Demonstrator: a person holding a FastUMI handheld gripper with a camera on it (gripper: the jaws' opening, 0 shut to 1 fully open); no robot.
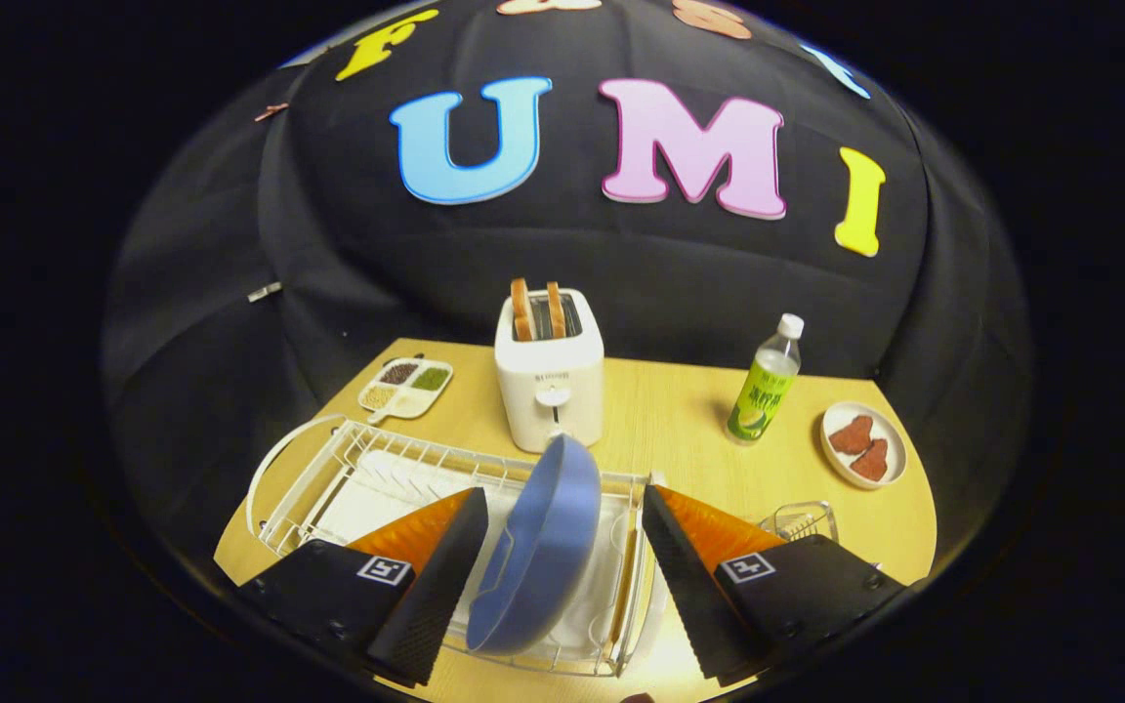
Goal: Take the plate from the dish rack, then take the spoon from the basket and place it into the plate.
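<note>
A blue plate [538,552] stands on edge, tilted, in the white wire dish rack [328,474]. My gripper [562,517] is open, and the plate sits between the two fingers with a gap on each side. A small clear wire basket [802,517] shows just beyond the right finger; I cannot make out the spoon in it.
A white toaster [550,381] with two bread slices stands just beyond the rack. A green-labelled bottle [766,386] and a small plate of reddish pieces [863,444] are at the right. A divided dish of grains [406,388] lies left of the toaster, on the wooden table [670,420].
</note>
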